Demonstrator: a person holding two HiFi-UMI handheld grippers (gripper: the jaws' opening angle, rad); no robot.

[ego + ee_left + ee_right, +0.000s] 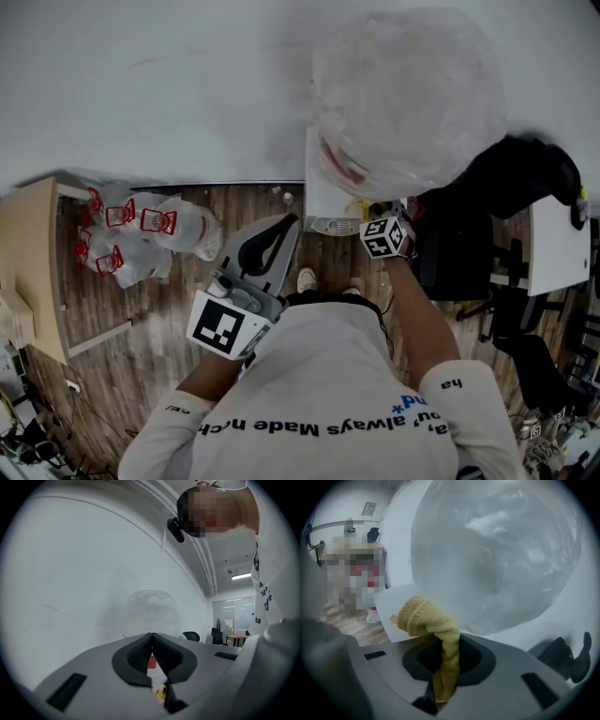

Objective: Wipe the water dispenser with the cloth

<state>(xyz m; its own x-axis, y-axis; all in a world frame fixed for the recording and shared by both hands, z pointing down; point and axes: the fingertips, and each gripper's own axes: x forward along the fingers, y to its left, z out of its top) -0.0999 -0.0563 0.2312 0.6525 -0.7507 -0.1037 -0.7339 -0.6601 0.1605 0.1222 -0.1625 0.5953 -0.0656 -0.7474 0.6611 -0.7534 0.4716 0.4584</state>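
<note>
Right tongs (446, 654) of mine are pinched tight on the yellow cloth (427, 619), which runs up between the jaws and bunches into a wad past the tips. My left tongs (152, 638) are closed tip to tip with nothing between them, held back near my body and pointing toward the work. To wipe well, I judge I should lead with the bunched wad and press it flat to the surface so the hard tips never scrape. I should also grip firmly so the cloth does not slide out. Just beyond the wad is the water dispenser (396, 605), its white top edge right beside the cloth; whether they touch I cannot tell. Its big clear bottle (497, 555) bulges close above and ahead. From the head view, the dispenser stands against the wall in front of me, on the wooden floor (141, 319).
</note>
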